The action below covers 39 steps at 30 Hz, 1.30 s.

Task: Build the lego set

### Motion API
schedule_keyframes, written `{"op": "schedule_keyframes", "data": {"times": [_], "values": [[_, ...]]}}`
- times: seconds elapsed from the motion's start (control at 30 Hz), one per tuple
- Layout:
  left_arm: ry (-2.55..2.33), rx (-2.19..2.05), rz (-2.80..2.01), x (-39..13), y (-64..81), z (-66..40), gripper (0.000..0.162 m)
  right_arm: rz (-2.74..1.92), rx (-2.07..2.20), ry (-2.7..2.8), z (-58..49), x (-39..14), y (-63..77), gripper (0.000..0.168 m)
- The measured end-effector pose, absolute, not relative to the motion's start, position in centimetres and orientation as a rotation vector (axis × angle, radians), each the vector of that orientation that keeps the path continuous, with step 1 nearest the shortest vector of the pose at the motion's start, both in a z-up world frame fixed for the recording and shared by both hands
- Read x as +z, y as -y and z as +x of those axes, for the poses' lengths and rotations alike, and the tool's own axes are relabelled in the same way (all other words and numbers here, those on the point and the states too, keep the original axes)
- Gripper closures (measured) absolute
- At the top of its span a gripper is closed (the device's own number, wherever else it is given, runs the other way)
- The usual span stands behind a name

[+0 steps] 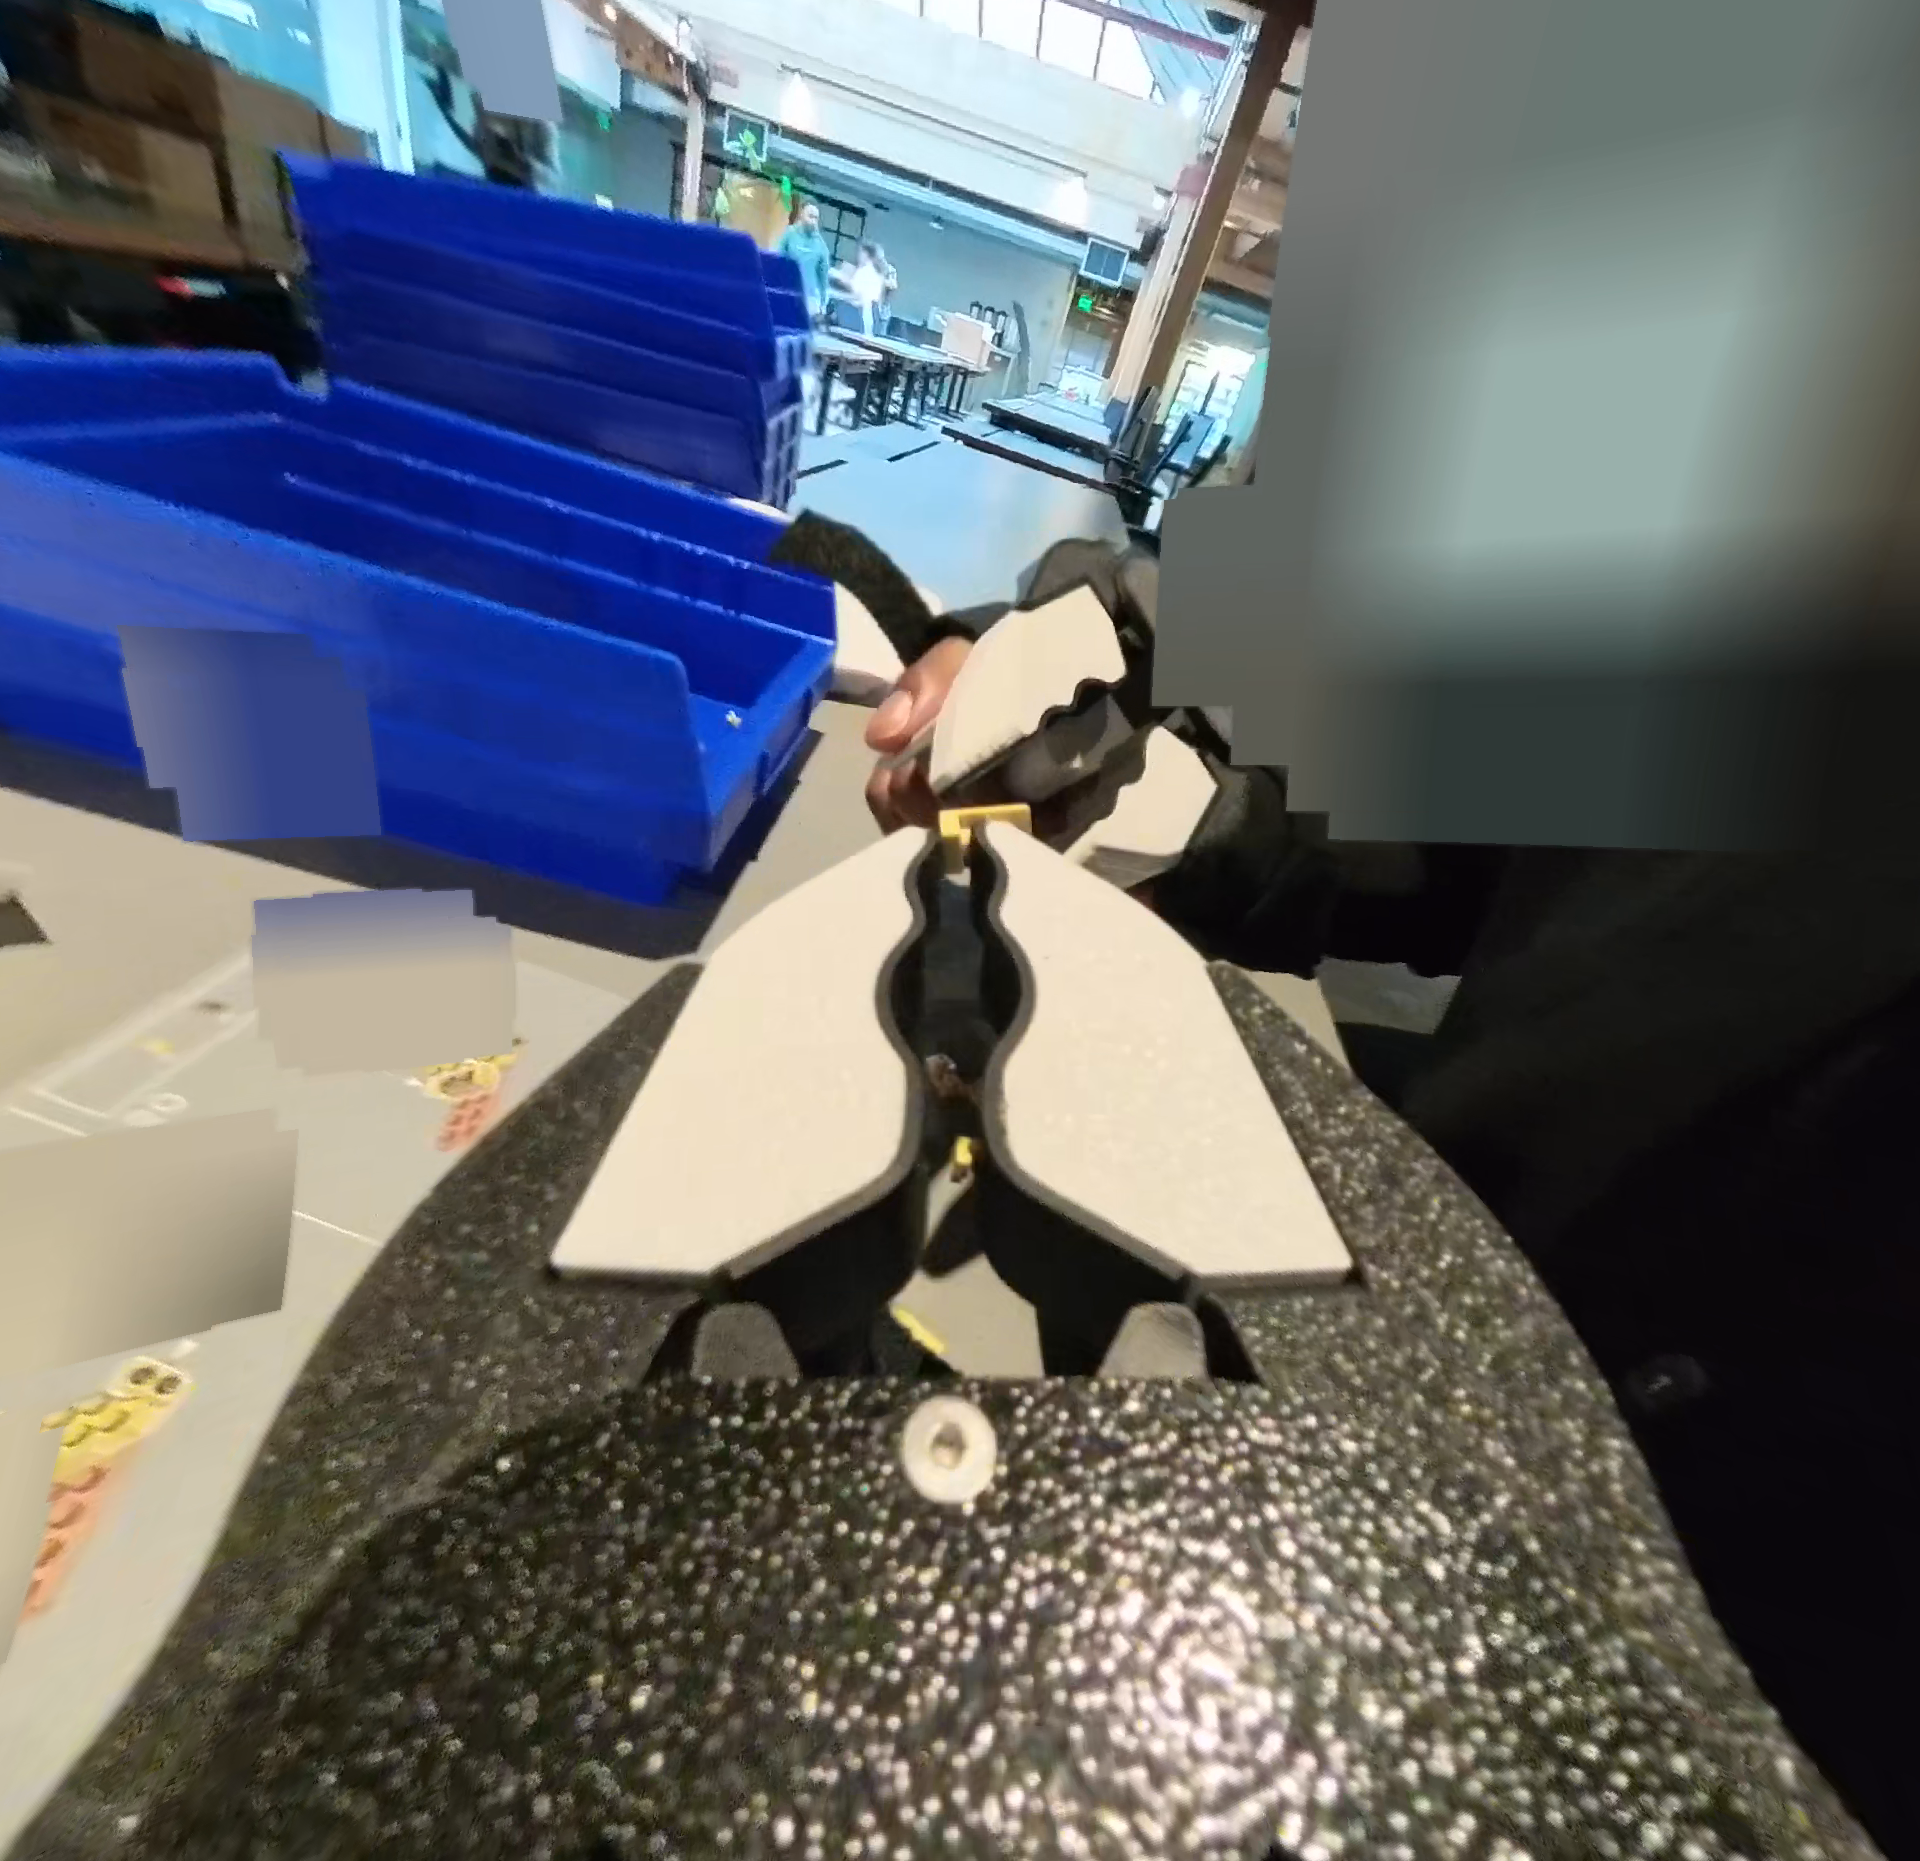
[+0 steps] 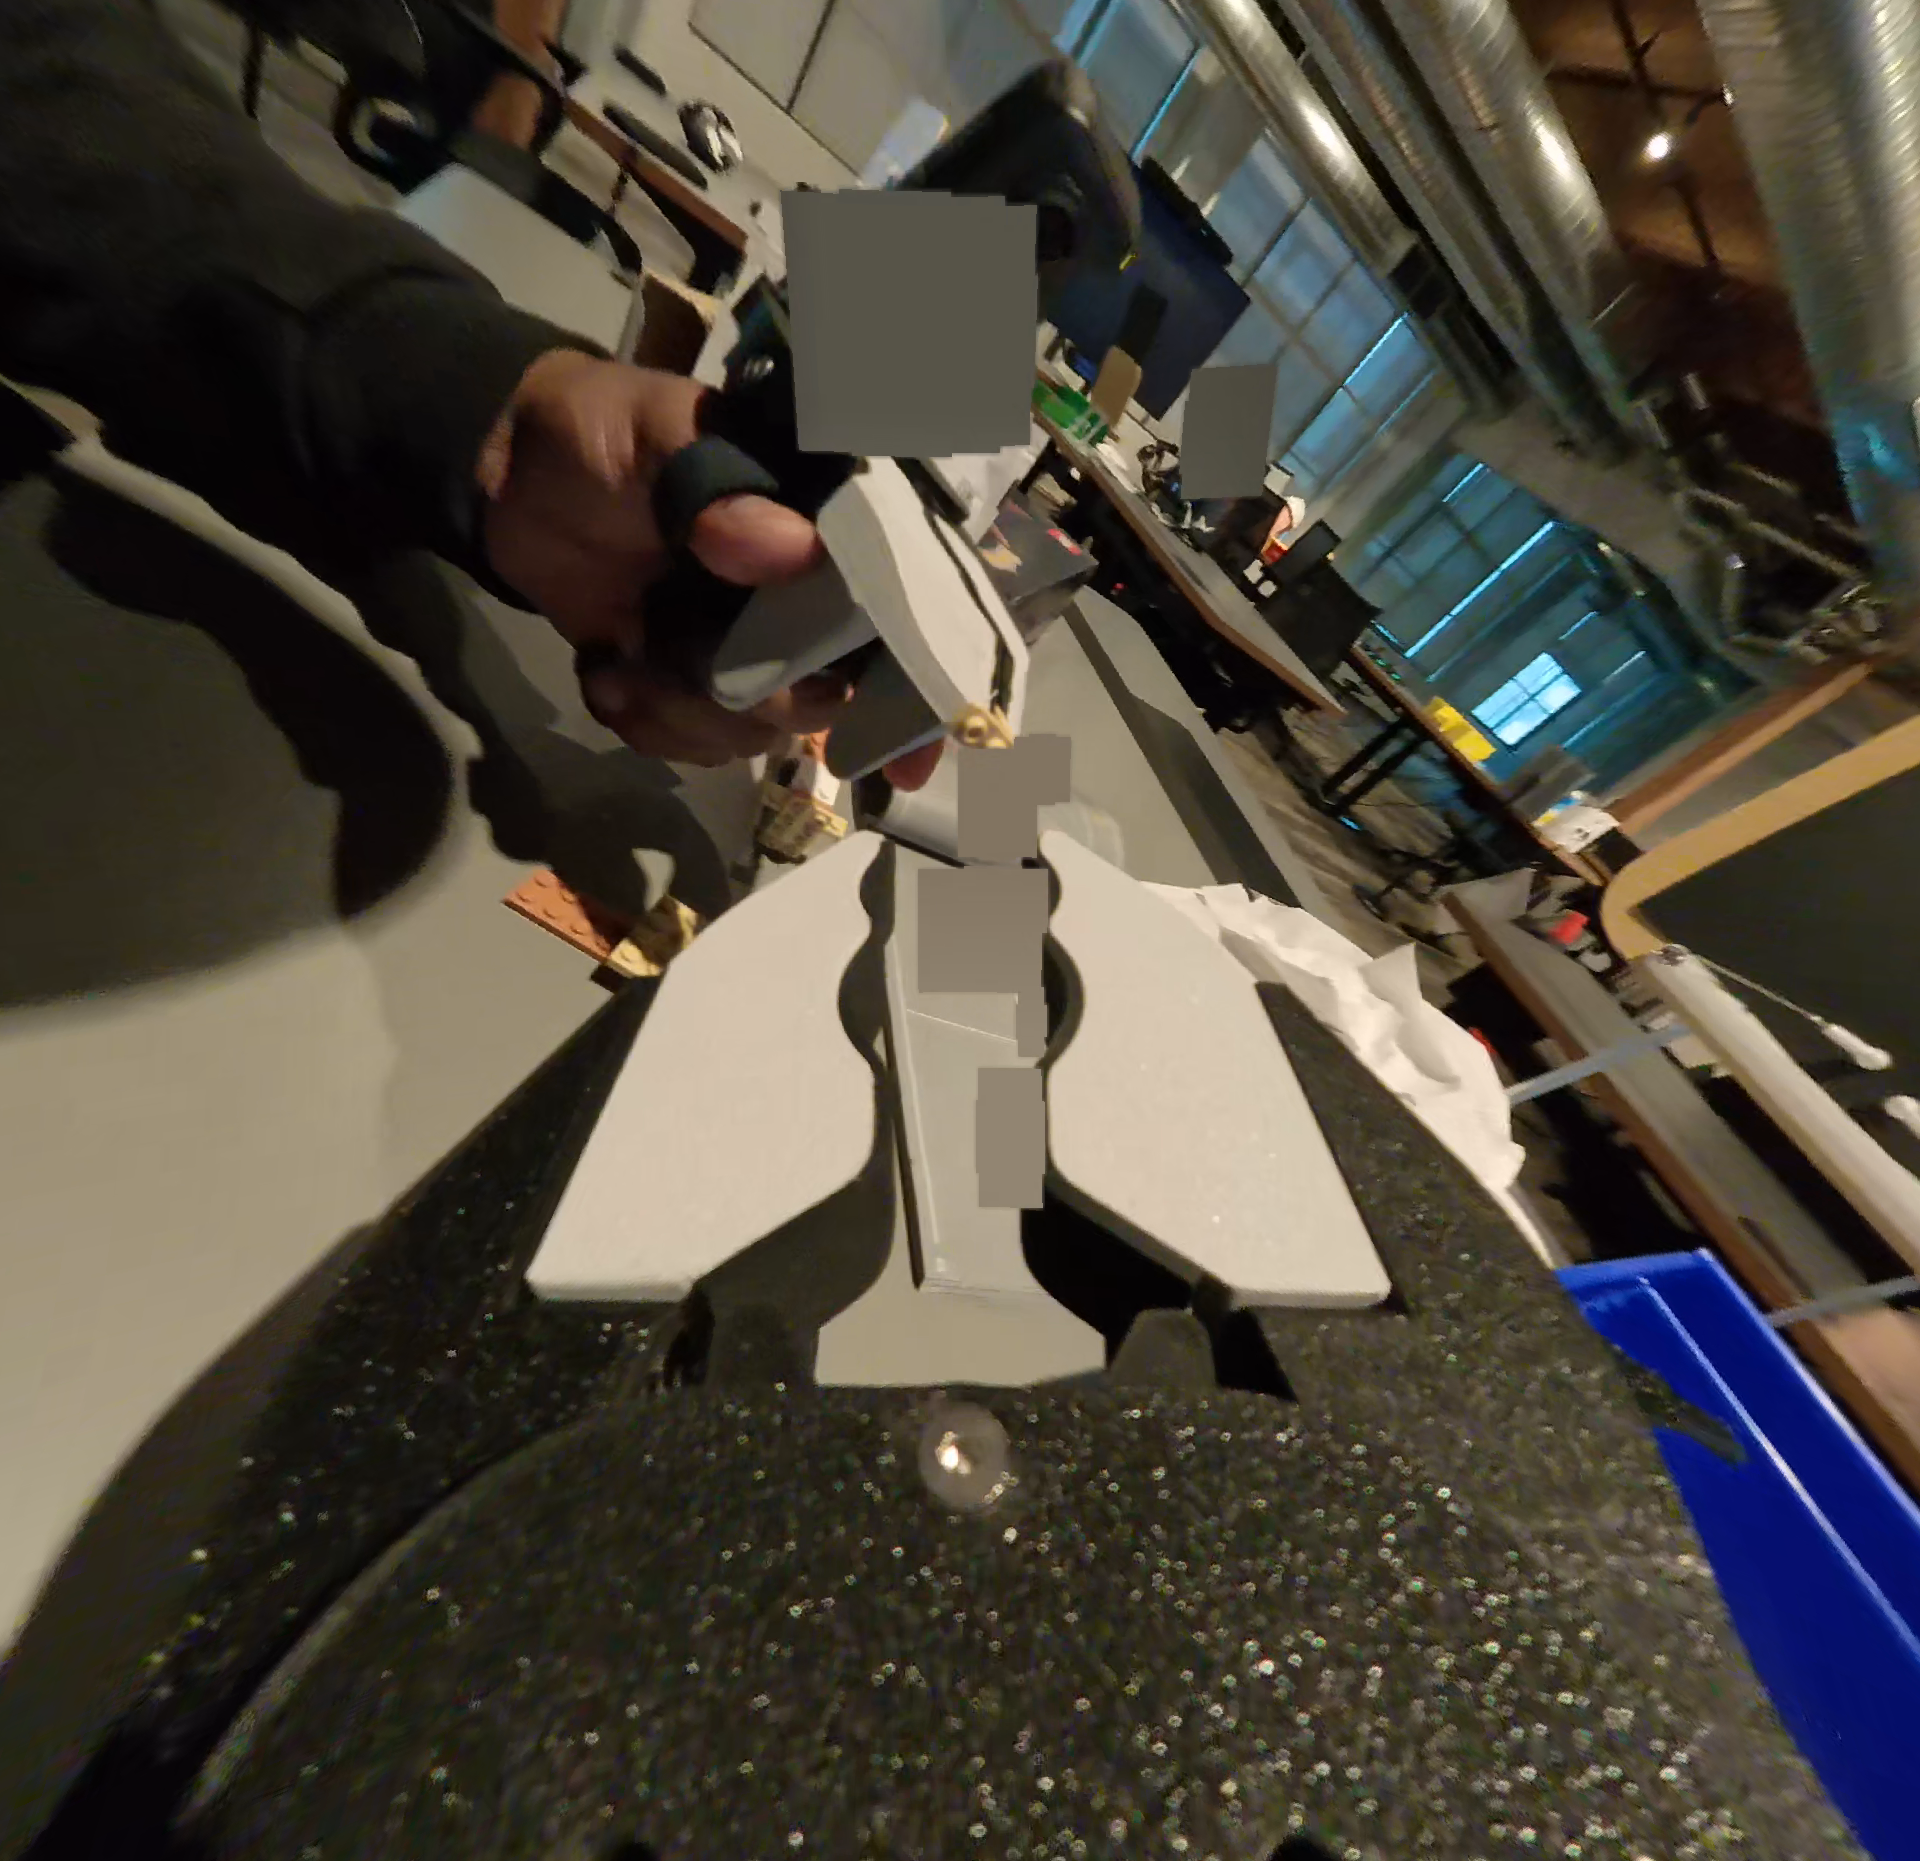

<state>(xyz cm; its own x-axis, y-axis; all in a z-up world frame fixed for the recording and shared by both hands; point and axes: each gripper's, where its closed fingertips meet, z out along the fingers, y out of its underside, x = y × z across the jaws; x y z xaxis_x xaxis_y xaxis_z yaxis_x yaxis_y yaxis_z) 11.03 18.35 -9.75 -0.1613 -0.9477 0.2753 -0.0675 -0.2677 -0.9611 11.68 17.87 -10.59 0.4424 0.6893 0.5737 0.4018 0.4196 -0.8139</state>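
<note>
Left gripper pinching yellow piece

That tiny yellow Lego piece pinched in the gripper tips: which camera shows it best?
The left wrist view: the yellow piece sits close and sharp at the tips of the left gripper, which is shut on it. The right wrist view shows the same piece only farther off, small and dim.
</note>
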Motion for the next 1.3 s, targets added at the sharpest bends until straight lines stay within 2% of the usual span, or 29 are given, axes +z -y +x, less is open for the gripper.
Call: {"op": "schedule_keyframes", "data": {"times": [0.47,0.97,1.3], "values": [[-1.241,-1.687,-1.551,-11.7,-17.4,11.7,0.158,-1.171,0.143,1.234,10.7,-11.5,-17.7,0.146],[-1.292,-1.63,-1.57,-12.3,-17.2,11.8,0.158,-1.152,0.135,1.243,10.3,-11.5,-17.3,0.159],[-1.29,-1.637,-1.567,-12.2,-17.3,11.8,0.158,-1.153,0.129,1.242,10.3,-11.4,-17.3,0.159]]}}
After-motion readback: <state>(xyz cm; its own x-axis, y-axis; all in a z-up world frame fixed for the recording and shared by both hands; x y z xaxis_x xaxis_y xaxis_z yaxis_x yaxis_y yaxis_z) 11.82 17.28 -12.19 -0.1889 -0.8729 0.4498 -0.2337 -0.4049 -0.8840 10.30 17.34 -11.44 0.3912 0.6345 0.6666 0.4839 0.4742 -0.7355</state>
